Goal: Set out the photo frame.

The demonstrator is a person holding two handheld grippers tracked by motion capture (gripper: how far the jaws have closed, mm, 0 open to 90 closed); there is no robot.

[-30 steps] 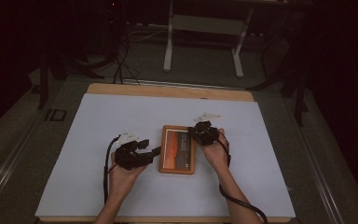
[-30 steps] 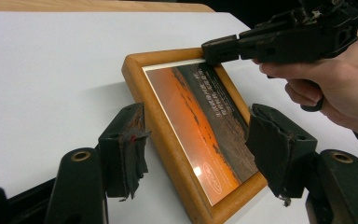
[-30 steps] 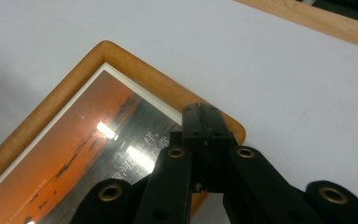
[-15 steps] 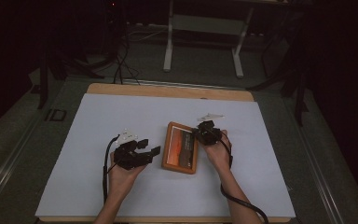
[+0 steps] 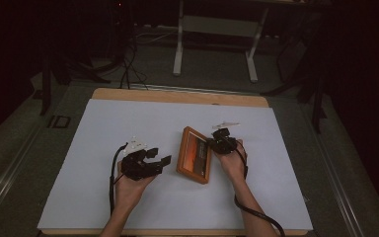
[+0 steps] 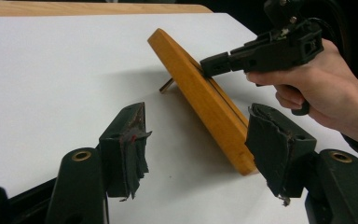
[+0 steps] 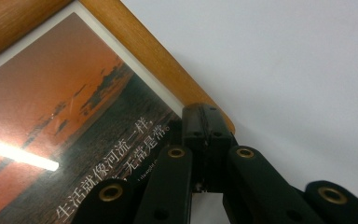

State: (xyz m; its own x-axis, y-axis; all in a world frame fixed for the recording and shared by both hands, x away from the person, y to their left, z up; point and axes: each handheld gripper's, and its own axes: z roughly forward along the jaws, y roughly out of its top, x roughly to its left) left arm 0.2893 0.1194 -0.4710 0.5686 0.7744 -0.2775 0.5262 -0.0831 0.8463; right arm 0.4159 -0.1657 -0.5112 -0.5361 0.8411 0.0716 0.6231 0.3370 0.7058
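a wooden picture frame [image 5: 195, 155] sits near the middle of the white table cover [image 5: 103, 123], and everything else is placed from it. the frame is tilted: in the left gripper view its far long edge is raised off the cover while the near lower corner [image 6: 242, 163] rests on the surface, and a thin stand leg [image 6: 166, 85] pokes out from behind it down to the cover. the front of the frame holds an orange sunset print [image 7: 51, 121] with white characters along its lower part, inside a narrow white mat.

the right gripper [image 5: 217, 143] is at the frame's right edge, held in the person's right hand [image 5: 233, 160]. its jaws are pressed together on the wooden rim; in the right gripper view the closed tips [image 7: 207, 128] meet right at the frame's border, beside the print. in the left gripper view the same gripper [image 6: 219, 63] reaches the raised upper side of the frame.

the left gripper [image 5: 154, 160] is just left of the frame, not touching it, held in the left hand [image 5: 131, 185]. its jaws stand wide apart, the worn pads [image 6: 133, 140] empty, with the frame's lower corner seen between them farther off.
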